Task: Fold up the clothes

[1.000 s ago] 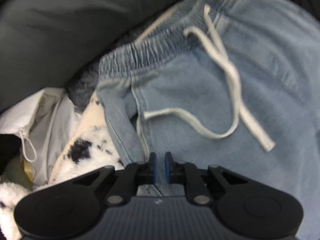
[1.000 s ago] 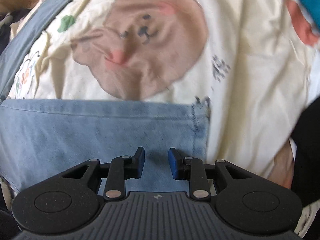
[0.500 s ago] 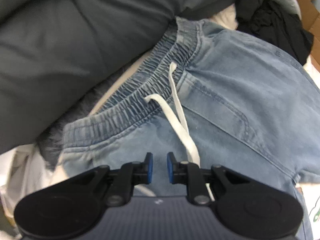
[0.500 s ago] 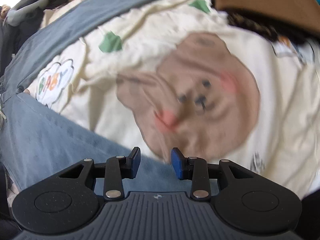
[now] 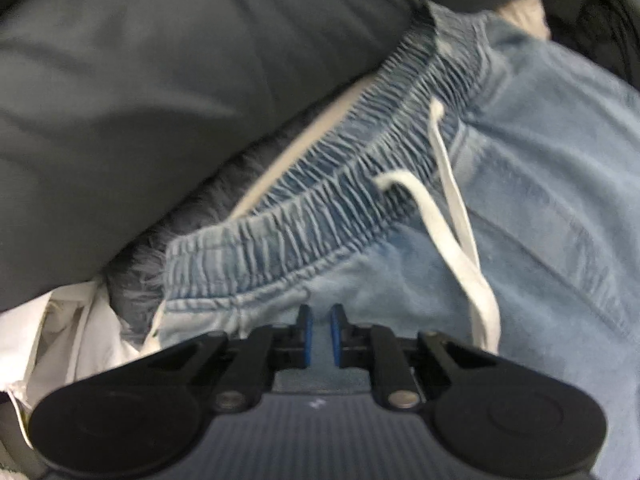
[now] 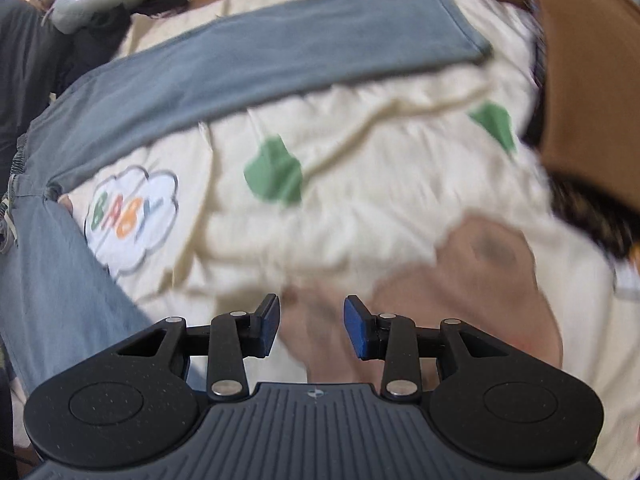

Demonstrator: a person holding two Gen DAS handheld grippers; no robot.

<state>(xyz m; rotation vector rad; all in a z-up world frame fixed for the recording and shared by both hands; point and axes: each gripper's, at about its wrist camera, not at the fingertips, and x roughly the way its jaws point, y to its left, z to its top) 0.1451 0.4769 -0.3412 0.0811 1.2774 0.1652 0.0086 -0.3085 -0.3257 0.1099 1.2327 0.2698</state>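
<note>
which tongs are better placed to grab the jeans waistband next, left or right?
Left, probably. The left tongs hang just below the jeans' elastic waistband, jaws closing on denim. The right tongs are open over the cream printed blanket, away from the waistband.

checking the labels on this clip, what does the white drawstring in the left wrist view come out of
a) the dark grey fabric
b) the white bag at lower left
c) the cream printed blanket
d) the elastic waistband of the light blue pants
d: the white drawstring emerges from the gathered elastic waistband of the light blue pants and trails down across their front.
</note>
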